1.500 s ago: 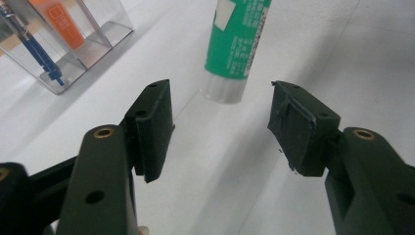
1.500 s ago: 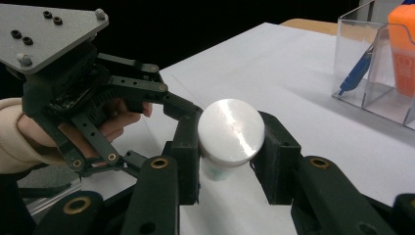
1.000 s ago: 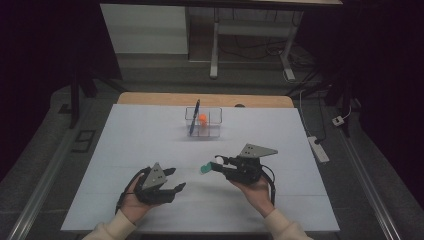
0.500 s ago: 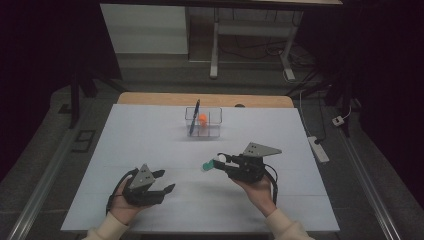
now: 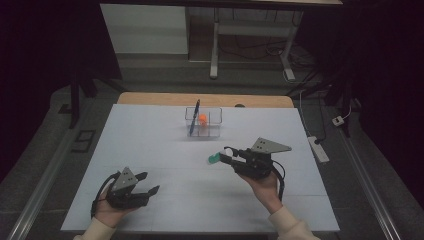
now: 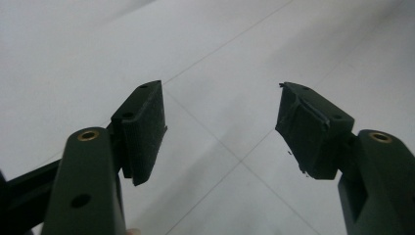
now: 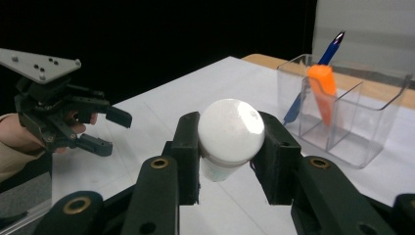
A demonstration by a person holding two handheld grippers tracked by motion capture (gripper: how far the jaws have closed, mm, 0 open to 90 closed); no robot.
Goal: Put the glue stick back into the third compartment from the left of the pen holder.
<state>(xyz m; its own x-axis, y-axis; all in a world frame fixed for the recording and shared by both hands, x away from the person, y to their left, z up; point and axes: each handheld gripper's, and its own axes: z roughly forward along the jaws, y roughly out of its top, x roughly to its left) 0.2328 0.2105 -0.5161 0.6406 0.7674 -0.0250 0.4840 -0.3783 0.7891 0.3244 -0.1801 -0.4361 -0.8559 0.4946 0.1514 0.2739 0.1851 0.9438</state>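
Note:
My right gripper is shut on a small round-topped thing, pale green in the high view; its white dome sits between the pads in the right gripper view. It hovers just above the table right of centre. My left gripper is low near the front left edge. Its jaws have just been opening, with nothing but bare table between them. It also appears far left in the right gripper view. A clear divided box at the back centre holds a blue pen and an orange piece.
The white table top stretches between the grippers and the clear box. A wooden strip runs along its far edge. On the floor to the right lies a power strip. Desk legs stand behind.
My left gripper has slid left and toward the front edge, and its jaws stand wider. The right gripper has lifted slightly with the round-topped thing still in it.

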